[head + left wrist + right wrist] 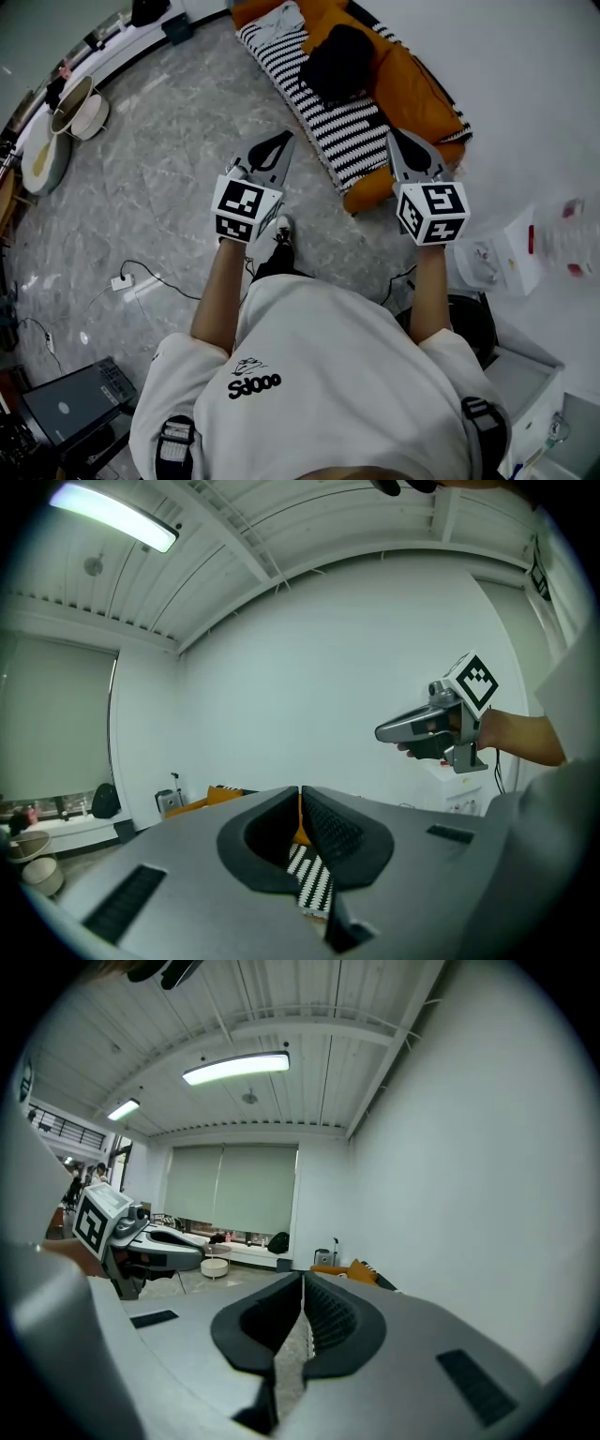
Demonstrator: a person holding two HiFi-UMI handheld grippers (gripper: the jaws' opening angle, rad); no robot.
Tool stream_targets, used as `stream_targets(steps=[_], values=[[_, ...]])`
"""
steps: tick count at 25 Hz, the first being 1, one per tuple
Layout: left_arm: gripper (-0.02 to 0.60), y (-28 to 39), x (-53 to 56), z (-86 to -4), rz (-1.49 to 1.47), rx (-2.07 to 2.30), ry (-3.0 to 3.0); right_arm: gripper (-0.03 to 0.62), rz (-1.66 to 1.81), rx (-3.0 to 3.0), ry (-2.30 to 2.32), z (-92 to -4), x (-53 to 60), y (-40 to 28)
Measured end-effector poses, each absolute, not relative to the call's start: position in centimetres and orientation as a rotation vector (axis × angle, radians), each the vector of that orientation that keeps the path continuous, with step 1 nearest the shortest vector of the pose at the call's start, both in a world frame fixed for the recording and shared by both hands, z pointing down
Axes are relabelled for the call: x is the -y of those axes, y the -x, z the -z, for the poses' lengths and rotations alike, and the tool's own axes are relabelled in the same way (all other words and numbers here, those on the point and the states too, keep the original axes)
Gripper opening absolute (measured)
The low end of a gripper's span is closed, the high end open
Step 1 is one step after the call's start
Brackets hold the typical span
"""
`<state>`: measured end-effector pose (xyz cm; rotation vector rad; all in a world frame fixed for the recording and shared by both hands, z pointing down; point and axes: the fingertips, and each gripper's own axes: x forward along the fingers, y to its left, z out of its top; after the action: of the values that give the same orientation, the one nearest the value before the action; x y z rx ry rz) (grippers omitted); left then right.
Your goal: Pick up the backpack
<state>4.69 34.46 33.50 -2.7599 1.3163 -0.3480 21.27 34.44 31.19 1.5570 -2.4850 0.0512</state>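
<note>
A: "Since both grippers are held out in front, is either one gripping anything?"

B: "No; the left gripper [281, 142] has its jaws pressed together on nothing; the right gripper [396, 137] likewise; I judge they're kept closed only for the approach."

A: "And the backpack?"

B: "The black backpack [337, 61] lies on the striped mattress [349, 136] beside the orange cushion [417, 94], ahead of both tips; untouched."

The left claw [279, 145] and right claw [398, 142] point toward the black backpack [336, 61] on a striped mat [342, 136].
</note>
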Motion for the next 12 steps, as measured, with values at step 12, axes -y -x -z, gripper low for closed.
stream_targets(steps=[12], values=[[0.026, -0.9, -17.4, -32.6, 0.346, -1.213, 2.826, 0.036, -0.102, 2.435, -1.63, -30.2, -18.6, -17.0]])
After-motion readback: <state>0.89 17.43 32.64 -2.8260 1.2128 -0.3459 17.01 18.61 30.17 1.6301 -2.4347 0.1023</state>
